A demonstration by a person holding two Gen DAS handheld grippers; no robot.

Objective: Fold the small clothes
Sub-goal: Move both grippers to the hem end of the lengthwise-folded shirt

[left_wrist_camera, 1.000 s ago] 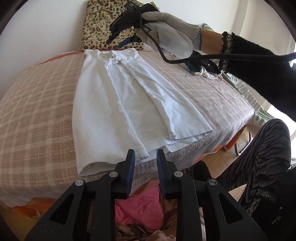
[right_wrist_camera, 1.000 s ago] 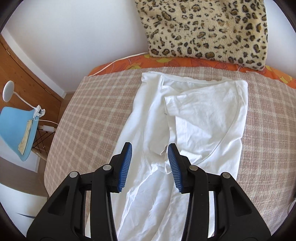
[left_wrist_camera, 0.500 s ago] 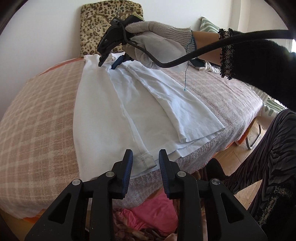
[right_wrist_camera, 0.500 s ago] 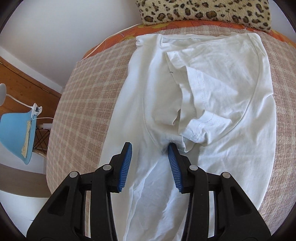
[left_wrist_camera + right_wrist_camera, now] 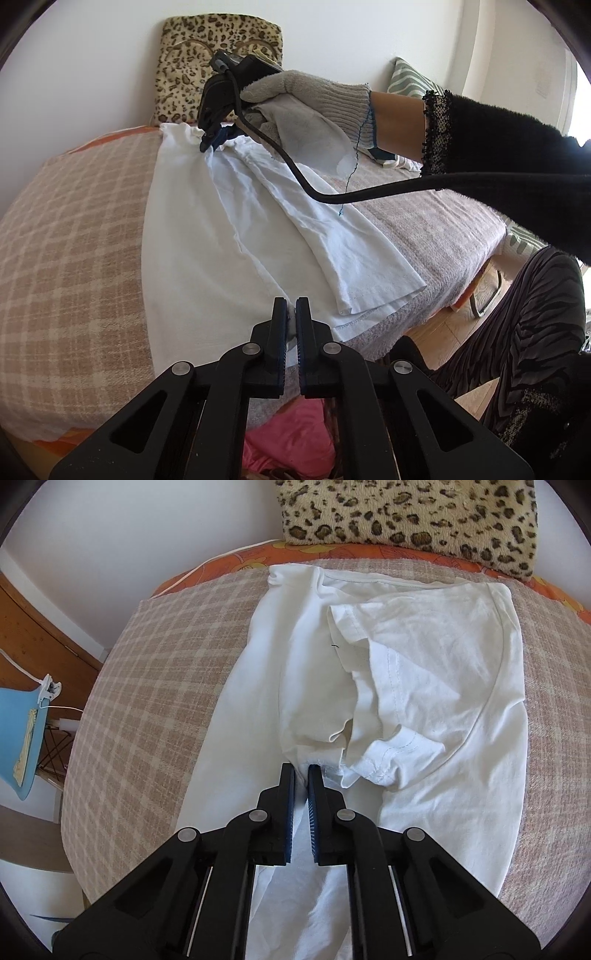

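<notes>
At the bed's near edge the left gripper pinches the hem of the white T-shirt lying lengthwise on the checked blanket. Far up, the right gripper clamps its folded-in edge beside the sleeve.

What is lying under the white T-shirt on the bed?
Under the white T-shirt lies a beige checked blanket, visible all around it. The part directly beneath the shirt is covered.

The left wrist view sits low at the bed's near edge, looking along the white shirt toward the leopard cushion. The right wrist view looks steeply down, close over the shirt's far end. Both share shirt, cushion and bed.
</notes>
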